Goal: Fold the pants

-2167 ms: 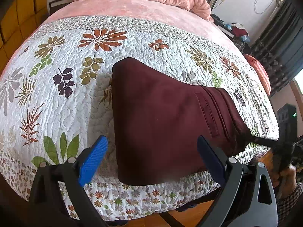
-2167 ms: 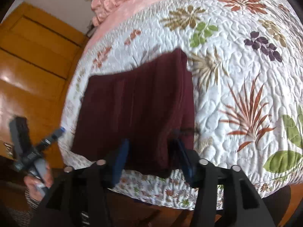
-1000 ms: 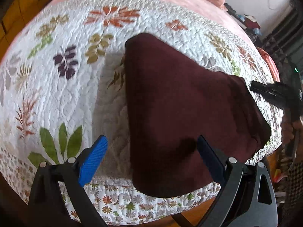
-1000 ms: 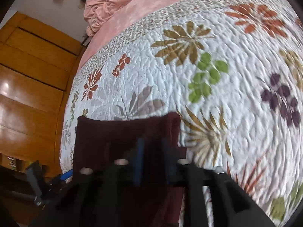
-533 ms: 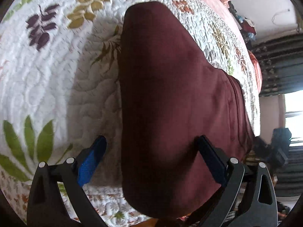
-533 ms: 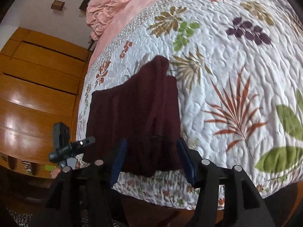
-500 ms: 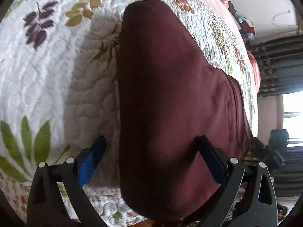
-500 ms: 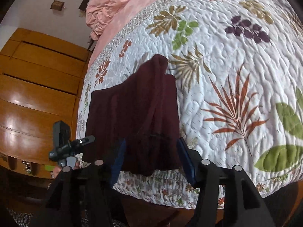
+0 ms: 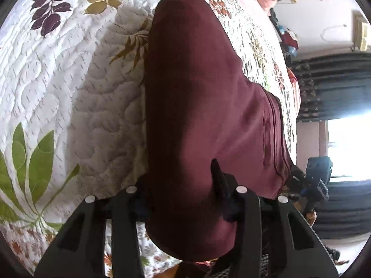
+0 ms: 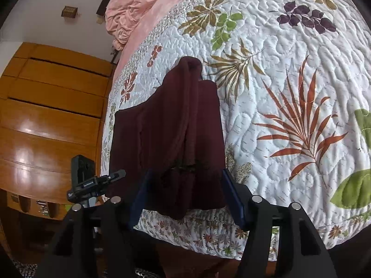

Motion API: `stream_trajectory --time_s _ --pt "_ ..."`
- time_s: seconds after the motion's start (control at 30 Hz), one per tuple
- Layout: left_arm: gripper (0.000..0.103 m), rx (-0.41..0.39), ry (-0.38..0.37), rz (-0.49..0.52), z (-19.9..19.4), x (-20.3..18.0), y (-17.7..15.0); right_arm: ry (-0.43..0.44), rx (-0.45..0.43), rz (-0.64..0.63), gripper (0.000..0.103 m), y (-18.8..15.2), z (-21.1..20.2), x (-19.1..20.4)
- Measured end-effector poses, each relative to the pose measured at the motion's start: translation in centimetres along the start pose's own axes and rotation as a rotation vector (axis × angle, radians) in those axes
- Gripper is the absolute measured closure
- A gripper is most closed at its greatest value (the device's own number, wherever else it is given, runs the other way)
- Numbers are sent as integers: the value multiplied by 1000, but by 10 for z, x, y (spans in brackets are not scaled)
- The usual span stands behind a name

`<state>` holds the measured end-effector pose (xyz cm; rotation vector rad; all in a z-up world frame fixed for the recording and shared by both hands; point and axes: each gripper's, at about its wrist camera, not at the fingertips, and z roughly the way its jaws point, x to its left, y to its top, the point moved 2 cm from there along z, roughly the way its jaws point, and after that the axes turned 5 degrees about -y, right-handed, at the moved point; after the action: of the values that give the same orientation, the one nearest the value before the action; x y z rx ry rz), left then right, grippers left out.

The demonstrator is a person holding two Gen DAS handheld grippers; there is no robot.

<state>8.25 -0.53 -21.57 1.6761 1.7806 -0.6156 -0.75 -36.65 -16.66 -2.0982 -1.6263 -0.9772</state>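
Observation:
Folded maroon pants [image 9: 197, 92] lie on a floral quilt [image 9: 69, 81] at the bed's near edge. My left gripper [image 9: 179, 180] is closing on their near end. The cloth bunches between its fingers, one finger [image 9: 218, 178] pressing on top, the other mostly hidden under the fabric. In the right wrist view the pants [image 10: 167, 127] show a raised fold along the middle. My right gripper [image 10: 186, 176] is opening, its blue pads standing either side of the waistband end without pressing it. Each gripper shows in the other's view: the right gripper [image 9: 317, 180] and the left gripper [image 10: 97, 180].
The quilt [image 10: 289, 69] spreads wide to the right of the pants. A pink blanket [image 10: 134, 7] is heaped at the head of the bed. A wooden wardrobe [image 10: 46, 115] stands on one side, with dark curtains [image 9: 331, 88] and a bright window [image 9: 347, 148] on the other.
My left gripper dropped close over the pants and its wide jaws closed onto the near end. My right gripper let go of the cloth, drew back to the bed's edge and opened.

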Motion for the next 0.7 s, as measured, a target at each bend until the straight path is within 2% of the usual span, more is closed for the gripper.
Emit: stream_trajectory --time_s 0.1,0.13,0.17,0.23,0.3,0.4,0.53,0.7 --pt "55 8 -4 27 -1 -6 1 -11 -1 -5 36 1 0 0" --pt "48 14 5 34 -1 -9 1 -12 -4 -8 36 3 -1 1" --pt "34 24 18 37 -2 -11 2 -11 -11 -8 35 5 -3 1" --pt "22 64 27 49 2 -14 4 8 -21 5 23 9 -9 -1" --pt "22 81 4 77 5 -19 6 25 -28 9 22 14 -13 -4" --pt "22 90 -10 98 11 -23 10 39 12 -13 21 21 -14 -8" --pt "22 94 -55 78 12 -16 16 63 48 -33 21 26 -8 -9" --pt "20 99 -56 65 9 -8 19 114 75 -45 21 33 4 -7"
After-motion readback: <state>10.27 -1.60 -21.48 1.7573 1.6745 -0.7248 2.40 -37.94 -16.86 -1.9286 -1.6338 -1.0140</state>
